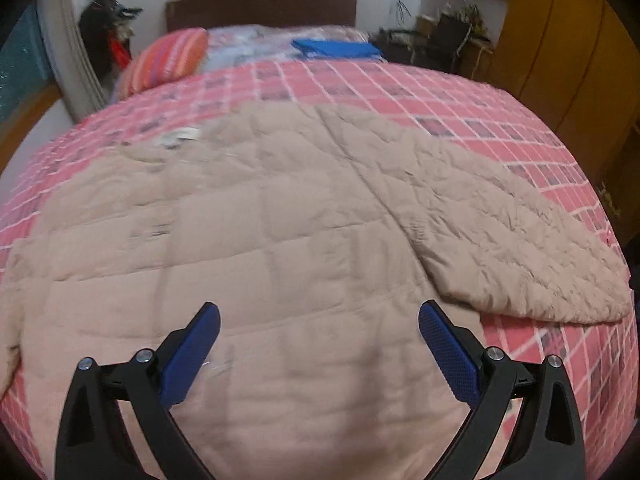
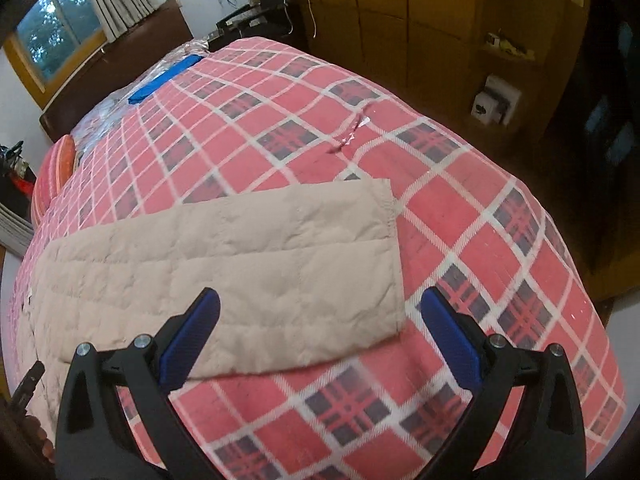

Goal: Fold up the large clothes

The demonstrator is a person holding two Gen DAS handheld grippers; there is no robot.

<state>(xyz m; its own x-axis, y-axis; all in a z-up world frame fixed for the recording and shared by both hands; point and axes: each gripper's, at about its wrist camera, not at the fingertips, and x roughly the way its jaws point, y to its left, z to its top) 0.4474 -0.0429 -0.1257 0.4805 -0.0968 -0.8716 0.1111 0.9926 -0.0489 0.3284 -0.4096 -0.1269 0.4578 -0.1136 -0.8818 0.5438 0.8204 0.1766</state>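
A large beige quilted jacket lies spread flat on the pink plaid bed cover. Its sleeve stretches out to the right, cuff at the bed's right side. My left gripper hovers open above the jacket's body, nothing between its blue pads. In the right wrist view the same sleeve lies across the cover, its cuff end pointing right. Above the sleeve's lower edge near the cuff, my right gripper is open and holds nothing.
A striped orange pillow and a folded blue item lie near the dark headboard. Wooden wardrobes stand along the bed's right side. Bare plaid cover extends right of the cuff. A dark tool tip shows at the lower left.
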